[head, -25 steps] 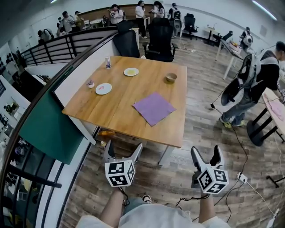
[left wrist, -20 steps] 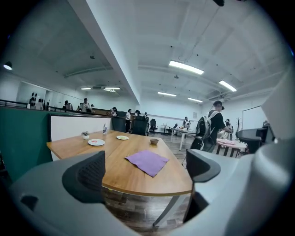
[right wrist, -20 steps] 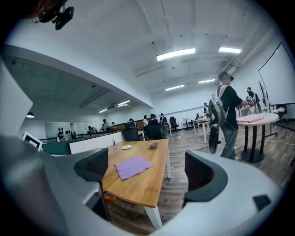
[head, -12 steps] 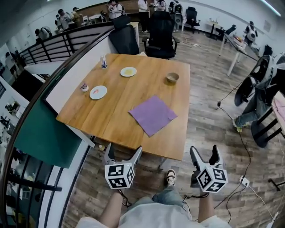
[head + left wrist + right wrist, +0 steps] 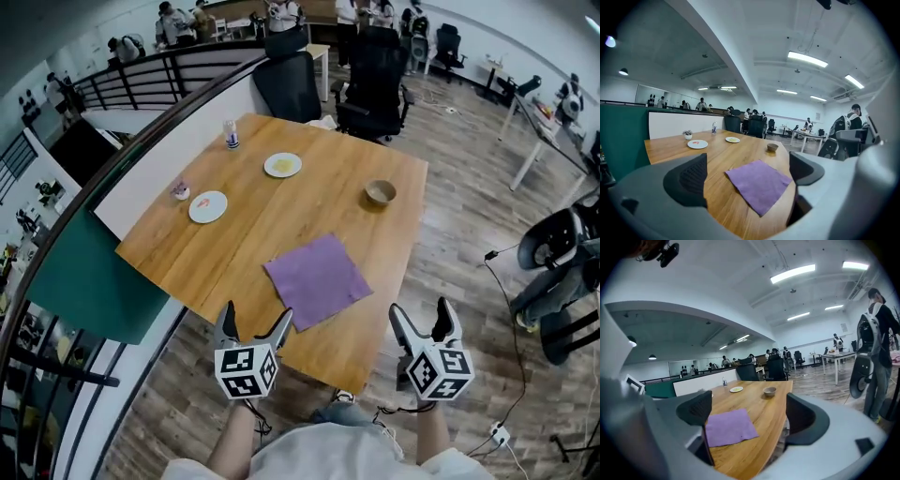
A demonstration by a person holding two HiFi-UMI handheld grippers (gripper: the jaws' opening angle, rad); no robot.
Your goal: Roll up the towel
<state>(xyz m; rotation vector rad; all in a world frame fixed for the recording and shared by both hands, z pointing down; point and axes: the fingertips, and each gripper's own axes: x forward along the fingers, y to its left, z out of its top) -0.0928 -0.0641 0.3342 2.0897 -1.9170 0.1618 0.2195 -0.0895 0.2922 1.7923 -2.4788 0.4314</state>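
The purple towel (image 5: 317, 279) lies flat and unrolled on the wooden worktop (image 5: 309, 202), near its front edge, with a corner towards the person; the left tongs (image 5: 255, 321) hover at that edge with jaws wide apart, gripping nothing, the towel ahead of them and untouched; the right tongs (image 5: 421, 314) hang beside the worktop's near right edge, also wide and empty, their jaws having just closed slightly; a small bowl (image 5: 381, 192) sits beyond the towel.
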